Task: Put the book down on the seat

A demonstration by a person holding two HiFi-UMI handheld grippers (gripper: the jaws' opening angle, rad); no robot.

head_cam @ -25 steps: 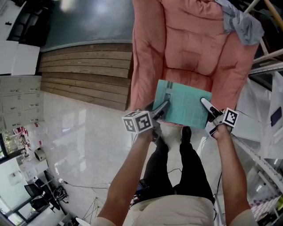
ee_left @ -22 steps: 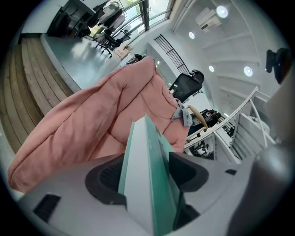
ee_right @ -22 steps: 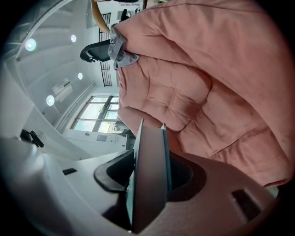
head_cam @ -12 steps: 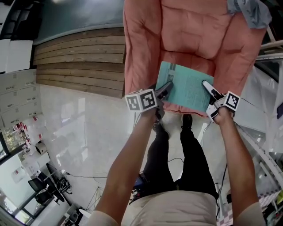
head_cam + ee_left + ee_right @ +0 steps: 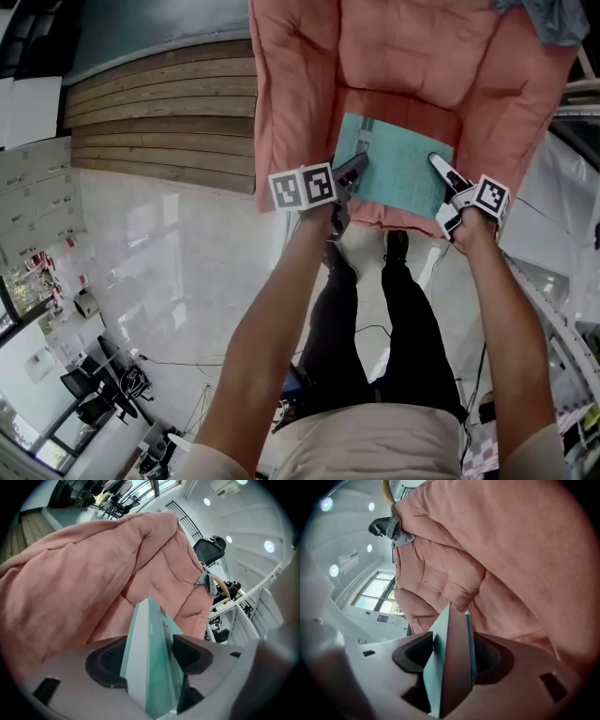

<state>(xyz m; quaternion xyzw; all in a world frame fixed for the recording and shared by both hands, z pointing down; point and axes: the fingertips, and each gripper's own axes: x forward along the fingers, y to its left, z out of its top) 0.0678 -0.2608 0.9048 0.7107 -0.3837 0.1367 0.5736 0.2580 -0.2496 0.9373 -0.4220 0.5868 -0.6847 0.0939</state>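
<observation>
Two hand-held grippers carry one teal book (image 5: 403,171) flat and low over the front of the pink quilted seat (image 5: 412,101) of an armchair, its near edge about level with the seat's front rim; whether it rests on the seat cannot be told. Left gripper (image 5: 150,658): jaws wide and just now opening further, the book's left edge between the pads, which lie against both covers. Right gripper (image 5: 450,657): jaws likewise wide and just now opening, the book's right edge between the pads and touching both.
</observation>
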